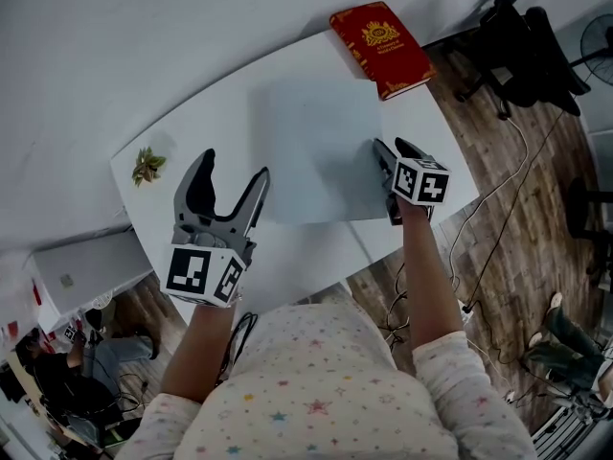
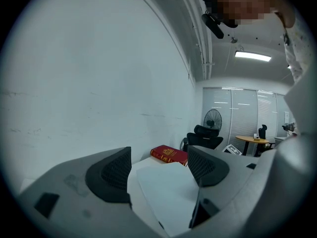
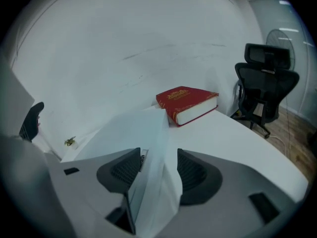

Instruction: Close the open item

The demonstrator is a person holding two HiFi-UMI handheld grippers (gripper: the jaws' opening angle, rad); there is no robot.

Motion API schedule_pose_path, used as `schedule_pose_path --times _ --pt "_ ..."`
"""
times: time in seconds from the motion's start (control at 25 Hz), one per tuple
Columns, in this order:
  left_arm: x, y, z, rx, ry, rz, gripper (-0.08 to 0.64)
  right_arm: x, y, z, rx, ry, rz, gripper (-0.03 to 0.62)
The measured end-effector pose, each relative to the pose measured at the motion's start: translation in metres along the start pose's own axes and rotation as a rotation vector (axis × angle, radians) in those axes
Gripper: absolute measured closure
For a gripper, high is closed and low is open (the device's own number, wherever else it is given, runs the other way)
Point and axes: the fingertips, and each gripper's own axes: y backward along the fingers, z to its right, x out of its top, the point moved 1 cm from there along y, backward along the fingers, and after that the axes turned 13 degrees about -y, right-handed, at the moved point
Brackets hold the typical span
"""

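Note:
A pale laptop lid [image 1: 316,151] lies over the middle of the white table [image 1: 287,257]. In the right gripper view the lid [image 3: 124,133] stands tilted, with a dark screen face under it. My right gripper [image 1: 391,149] is at the lid's right edge, and its jaws [image 3: 159,170] are shut on that edge. My left gripper [image 1: 233,168] hovers open to the left of the lid and holds nothing. In the left gripper view the lid [image 2: 168,192] shows between and beyond the spread jaws [image 2: 159,170].
A closed red book [image 1: 381,48] [image 3: 187,103] [image 2: 169,153] lies at the table's far right corner, just beyond the lid. A small plant sprig [image 1: 147,165] sits at the left end. A black office chair [image 1: 522,41] and cables stand on the wooden floor to the right.

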Motion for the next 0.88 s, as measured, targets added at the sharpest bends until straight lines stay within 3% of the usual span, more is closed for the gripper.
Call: schedule_pose_path --times 0.12,0.4,0.68,0.88 --pt "0.0 0.001 0.001 -0.001 -0.003 0.001 0.227 0.001 0.001 0.003 0.005 -0.01 0.014 0.356" --pt "0.003 0.004 0.0 0.001 -0.021 0.007 0.227 0.007 0.005 -0.006 -0.033 0.176 0.02 0.342" --pt "0.004 0.003 0.004 -0.004 -0.028 0.015 0.228 0.01 0.011 -0.012 -0.026 0.195 0.035 0.339" --pt "0.006 0.004 0.005 -0.01 -0.027 0.019 0.227 0.009 0.007 -0.005 -0.07 0.208 0.026 0.344"
